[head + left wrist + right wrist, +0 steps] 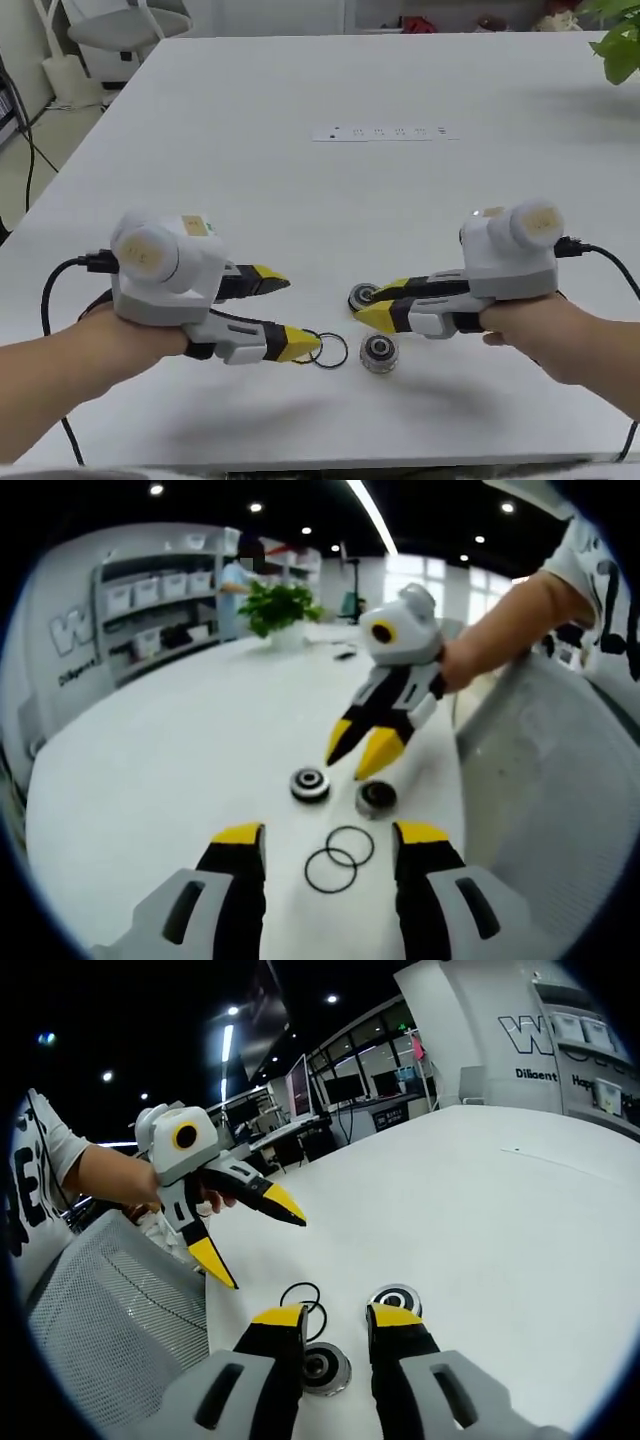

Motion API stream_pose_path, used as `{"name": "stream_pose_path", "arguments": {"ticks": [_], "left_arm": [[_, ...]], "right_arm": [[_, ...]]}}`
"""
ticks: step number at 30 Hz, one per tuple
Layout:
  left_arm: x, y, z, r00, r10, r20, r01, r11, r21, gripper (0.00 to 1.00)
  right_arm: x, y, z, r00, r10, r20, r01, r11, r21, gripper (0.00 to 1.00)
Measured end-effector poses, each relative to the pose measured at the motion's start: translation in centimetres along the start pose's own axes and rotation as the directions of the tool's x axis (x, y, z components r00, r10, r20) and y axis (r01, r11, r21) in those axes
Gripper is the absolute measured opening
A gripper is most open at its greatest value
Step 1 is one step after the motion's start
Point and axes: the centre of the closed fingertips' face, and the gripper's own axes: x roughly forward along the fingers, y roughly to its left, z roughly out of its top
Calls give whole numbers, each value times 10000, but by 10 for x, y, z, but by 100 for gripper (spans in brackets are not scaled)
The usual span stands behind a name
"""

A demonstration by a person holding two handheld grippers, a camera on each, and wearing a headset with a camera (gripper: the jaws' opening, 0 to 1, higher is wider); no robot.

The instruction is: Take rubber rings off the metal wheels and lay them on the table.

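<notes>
Rubber rings [330,350], two thin black loops that overlap each other, lie flat on the white table [300,200] at lower centre of the head view. The left gripper [303,312] comes in from the lower left with its yellow-tipped jaws spread wide and nothing between them. Its lower tip is just beside the rings, and in the left gripper view the rings [340,858] lie on the table ahead, between the two jaws and clear of both. To the right of the rings stands the lower metal wheel [380,352], resting flat. The upper metal wheel [360,297] sits just above it in the frame, partly hidden behind the tips of the right gripper [370,304]. This gripper reaches in from the right, with its jaws a narrow gap apart and gripping nothing. Whether either wheel still carries a ring cannot be told. Near the upper centre of the table lies a white power strip [385,133]. A leafy plant [620,40] shows at the upper right corner, and a chair [120,25] at the upper left.
</notes>
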Motion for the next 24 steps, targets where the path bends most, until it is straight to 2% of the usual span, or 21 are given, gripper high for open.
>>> {"name": "stream_pose_path", "arguments": {"ticks": [9, 18, 24], "left_arm": [[12, 8, 8, 10000, 35, 46, -35, 9999, -98, 51], [24, 13, 9, 9999, -61, -130, 61, 10000, -3, 50], [35, 14, 6, 9995, -162, -261, 162, 9999, -11, 49]], "right_arm": [[-8, -10, -4, 9997, -228, -73, 226, 9993, -305, 29], [-7, -20, -10, 9989, -381, -287, 367, 9982, -468, 28], [-4, -25, -13, 9981, -512, -353, 493, 9973, -542, 28]]}}
